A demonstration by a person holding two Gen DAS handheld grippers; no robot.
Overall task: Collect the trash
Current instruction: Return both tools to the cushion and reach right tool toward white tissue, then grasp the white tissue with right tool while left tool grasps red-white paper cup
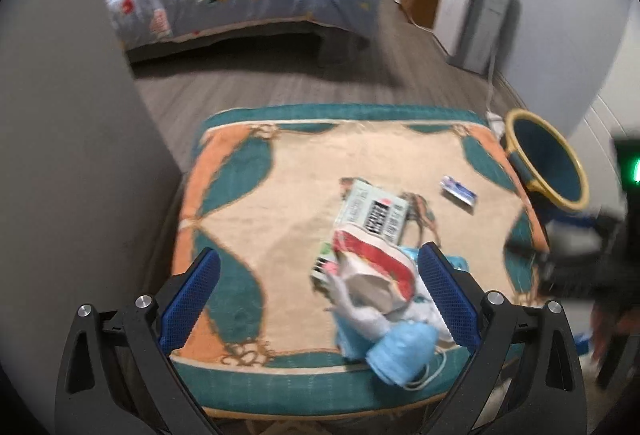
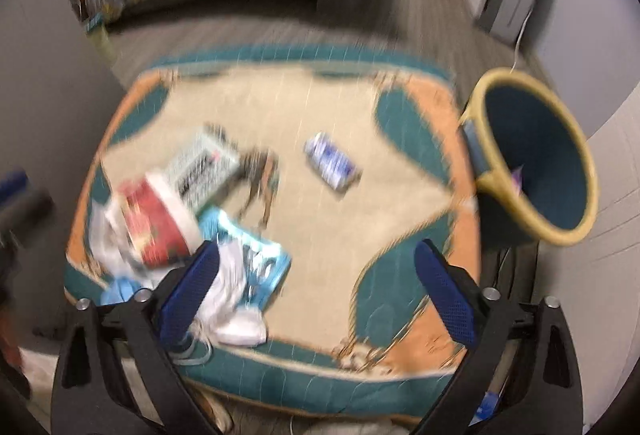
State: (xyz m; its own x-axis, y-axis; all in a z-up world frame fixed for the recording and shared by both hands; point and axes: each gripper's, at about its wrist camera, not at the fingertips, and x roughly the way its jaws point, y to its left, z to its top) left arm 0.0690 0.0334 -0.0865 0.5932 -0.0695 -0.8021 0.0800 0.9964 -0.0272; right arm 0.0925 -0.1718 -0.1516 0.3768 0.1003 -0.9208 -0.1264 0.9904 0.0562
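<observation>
- Blue face mask [image 1: 400, 353] lies nearest, just inside the left gripper [image 1: 320, 299]'s right jaw, at the counter [image 1: 280, 219]'s near edge; a nudge could tip it off.
- Both grippers' jaws stand wide apart, holding nothing; the right gripper [image 2: 316, 291] hangs above bare cloth.
- Crumpled wrappers and a red-and-white cup [image 1: 372, 263] overlap beyond; a pinch may drag neighbours.
- Far right, past the jaws, the bin [image 2: 536, 159] leans beside the counter; blur suggests speed, risking a miss.
</observation>
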